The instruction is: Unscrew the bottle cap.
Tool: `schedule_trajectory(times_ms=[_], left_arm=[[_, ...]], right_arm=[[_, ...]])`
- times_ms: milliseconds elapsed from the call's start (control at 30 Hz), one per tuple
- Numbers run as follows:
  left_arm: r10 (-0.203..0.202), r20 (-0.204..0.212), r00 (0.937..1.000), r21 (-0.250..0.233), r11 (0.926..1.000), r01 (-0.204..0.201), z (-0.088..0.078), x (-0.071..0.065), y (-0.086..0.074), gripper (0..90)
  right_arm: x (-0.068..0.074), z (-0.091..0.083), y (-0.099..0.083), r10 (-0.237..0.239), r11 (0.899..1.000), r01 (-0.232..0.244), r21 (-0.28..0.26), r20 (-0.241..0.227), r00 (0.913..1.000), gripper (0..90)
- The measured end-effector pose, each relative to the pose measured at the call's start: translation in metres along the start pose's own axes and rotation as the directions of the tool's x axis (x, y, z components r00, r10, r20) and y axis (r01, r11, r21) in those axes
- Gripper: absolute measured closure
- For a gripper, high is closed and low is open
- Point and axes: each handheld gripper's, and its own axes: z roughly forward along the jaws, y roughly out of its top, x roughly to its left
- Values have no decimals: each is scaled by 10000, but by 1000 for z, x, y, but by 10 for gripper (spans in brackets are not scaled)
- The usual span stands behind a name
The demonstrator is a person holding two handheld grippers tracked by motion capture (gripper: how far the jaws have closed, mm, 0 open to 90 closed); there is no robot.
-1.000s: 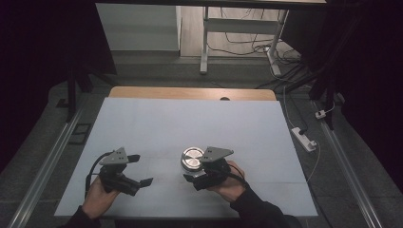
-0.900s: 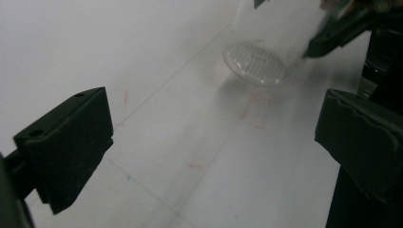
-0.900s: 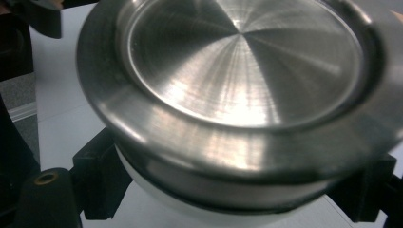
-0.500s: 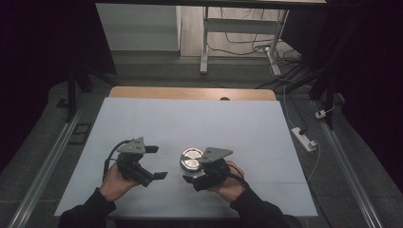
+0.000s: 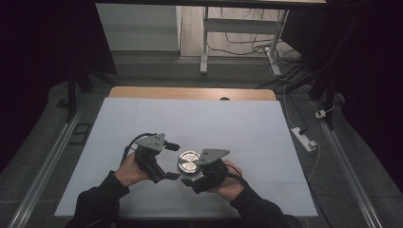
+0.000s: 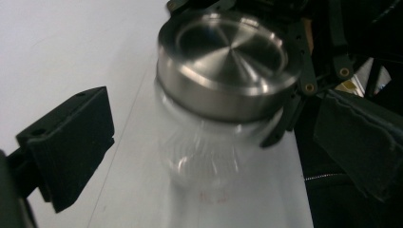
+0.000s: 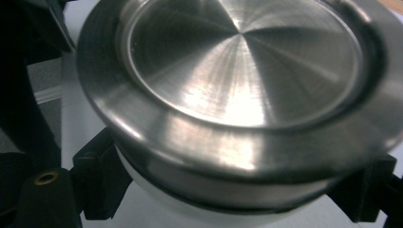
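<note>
Two tools work one jar (image 5: 189,167): right tool (image 5: 197,176) pinches its body, left tool (image 5: 172,161), spread and just narrowing, must next straddle the lid (image 6: 228,59).

- The jar (image 5: 188,164) stands on the table (image 5: 237,123), near the near edge and about midway across.
- The right gripper (image 5: 203,176) sits just right of the jar, its jaws around the jar below the lid (image 5: 189,159).
- The left gripper (image 5: 170,161) lies just left of the jar, close beside it.
- A power strip (image 5: 304,138) lies on the floor, right of the table.
</note>
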Motion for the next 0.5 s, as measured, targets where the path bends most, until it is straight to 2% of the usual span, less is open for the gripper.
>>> schedule_trajectory(times_ms=[33,67,100,200,233,300,333,400,500], left_arm=[[261,251,9993,-61,9996,-260,4,1,4,18],[261,251,9993,-61,9996,-260,4,1,4,27],[495,470,9977,-25,9988,-495,8,2,8,35],[698,480,9964,-4,9976,-699,11,3,12,55],[847,702,9939,-97,9964,-842,13,4,14,75],[908,715,9933,-132,9958,-901,13,3,14,128],[1047,866,9907,-175,9945,-1035,14,3,14,172],[1074,756,9913,-204,9941,-1062,14,1,14,186],[910,329,9953,-223,9957,-903,14,-1,15,188]], right_arm=[[0,0,0,2,10000,-2,28,-69,10000,152],[0,0,0,2,10000,-2,28,-69,10000,152],[2,1,1,-2,10000,3,32,-221,9998,152],[3,1,1,-127,9999,130,88,-326,9994,152],[3,2,2,-247,9996,251,100,-408,9989,152],[3,2,2,-300,9995,304,98,-448,9985,152],[4,2,2,-304,9995,309,102,-456,9985,152],[4,2,2,-312,9995,317,93,-465,9984,152],[3,2,3,-349,9993,353,100,-353,9988,152]])
